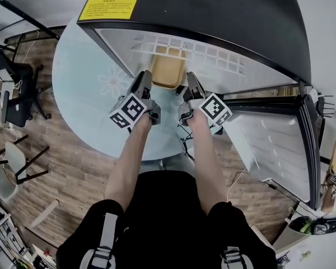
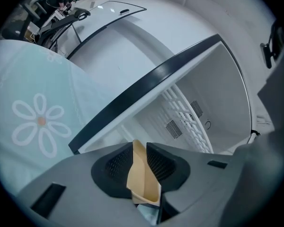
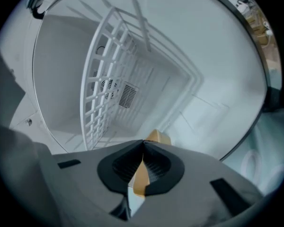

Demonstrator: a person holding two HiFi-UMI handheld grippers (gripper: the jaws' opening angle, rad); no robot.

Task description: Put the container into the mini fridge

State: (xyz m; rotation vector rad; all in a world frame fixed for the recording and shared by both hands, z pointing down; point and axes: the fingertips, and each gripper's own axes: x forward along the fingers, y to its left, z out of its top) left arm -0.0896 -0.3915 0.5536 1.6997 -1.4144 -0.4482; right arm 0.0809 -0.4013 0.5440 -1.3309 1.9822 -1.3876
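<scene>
Tan container [image 1: 168,69], its inside bare, sat at the open mini fridge's [image 1: 213,10] mouth near a white wire shelf [image 1: 213,58]. The left gripper [image 1: 144,83] and right gripper [image 1: 190,84] each clamped its rim.

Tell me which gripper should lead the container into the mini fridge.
Right, probably. Both grippers clamp the container, but the right gripper looks straight into the mini fridge at the wire shelf, while the left gripper faces its dark front edge.
</scene>
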